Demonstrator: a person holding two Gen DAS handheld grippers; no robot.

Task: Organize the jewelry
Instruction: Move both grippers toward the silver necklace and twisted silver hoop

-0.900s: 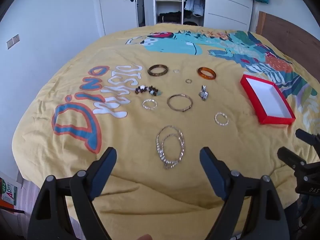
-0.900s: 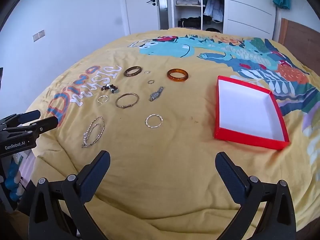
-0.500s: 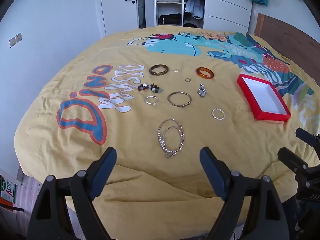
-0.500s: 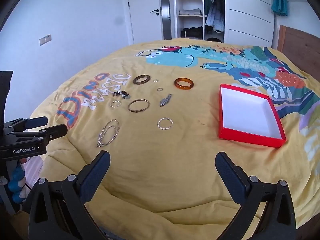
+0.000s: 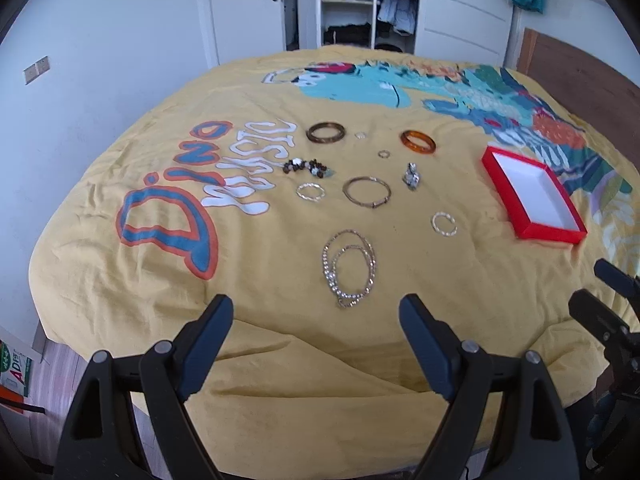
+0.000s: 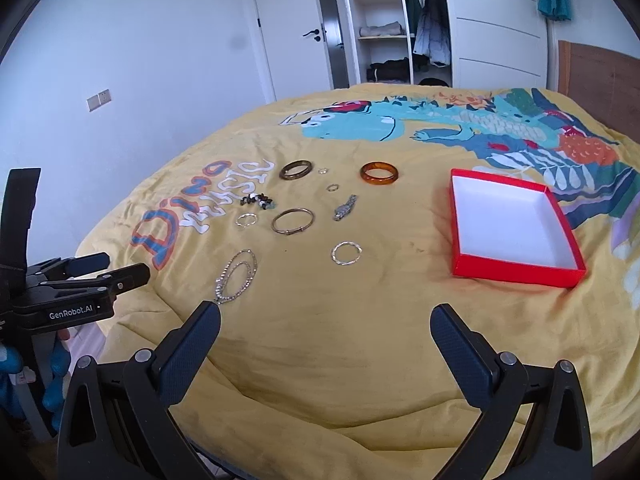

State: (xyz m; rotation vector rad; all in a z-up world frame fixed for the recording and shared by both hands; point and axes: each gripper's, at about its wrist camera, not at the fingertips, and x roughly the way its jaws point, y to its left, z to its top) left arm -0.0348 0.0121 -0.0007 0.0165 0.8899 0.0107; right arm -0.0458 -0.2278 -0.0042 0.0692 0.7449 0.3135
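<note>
Here the jewelry lies spread across a yellow bedspread (image 5: 280,360) printed with a dinosaur and the words "Dino Music". Nearest the cameras is a sparkling silver necklace (image 5: 349,267), looped double. Beyond it sit a thin gold bangle (image 5: 367,192), a small silver bracelet (image 5: 309,192) to its left, and a beaded bracelet (image 5: 306,167) of dark and pale stones just past that. Farther back lie a dark brown bangle (image 5: 325,133) and an amber bangle (image 5: 418,143), with two tiny rings (image 5: 384,154) between them. A silver watch (image 5: 411,176) lies bunched up right of the gold bangle, and another silver bracelet (image 5: 444,224) rests nearer, toward the box. All the pieces lie apart from one another.

The red box (image 6: 516,274), shallow with a white inside, sits open on the right side of the bed, well apart from the jewelry and with nothing in it.

The left hand-held gripper (image 5: 316,320) hangs over the near edge of the bed, its jaws spread wide and holding nothing, with the necklace just ahead of it. The right hand-held gripper (image 6: 324,326) is likewise spread wide and holding nothing, and faces the bare cloth between necklace and box.

Behind the bed stand a white door (image 6: 292,40) and an open wardrobe (image 6: 384,32) with shelves and hanging coats.
</note>
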